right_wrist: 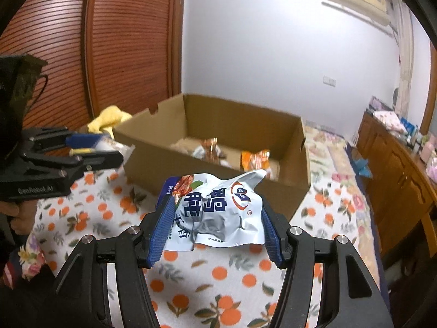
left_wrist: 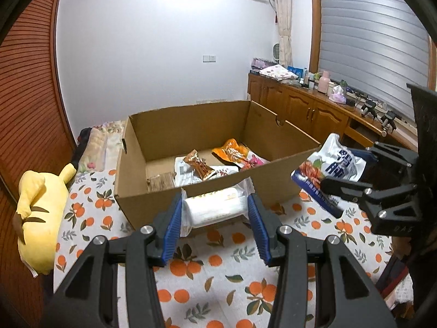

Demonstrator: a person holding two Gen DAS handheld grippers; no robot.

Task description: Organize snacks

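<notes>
Left wrist view: the left gripper reaches toward the near wall of the cardboard box, above the bed.
Left fingers: the blue pads pinch a clear-wrapped pale snack pack from both sides; the pack sits crosswise between them, raised off the orange-print bedspread and just in front of the box wall.
Right wrist view: the right gripper points toward the same box from the other near corner.
Right fingers: the blue pads clamp a crumpled white and blue snack bag on both sides; the bag is held up off the bedspread, short of the box.
Same bag from the left wrist: the bag hangs in the right gripper just outside the box's right corner.
Left gripper from the right wrist: seen at the left edge, beside the box's left corner, with a hand below its grip.
Box contents: an orange packet, a brown wrapped snack, a white packet and a pink packet lie on the box floor; its left part is bare.
Surroundings: a yellow plush toy lies on the bed left of the box; a wooden cabinet stands along the far right wall.
</notes>
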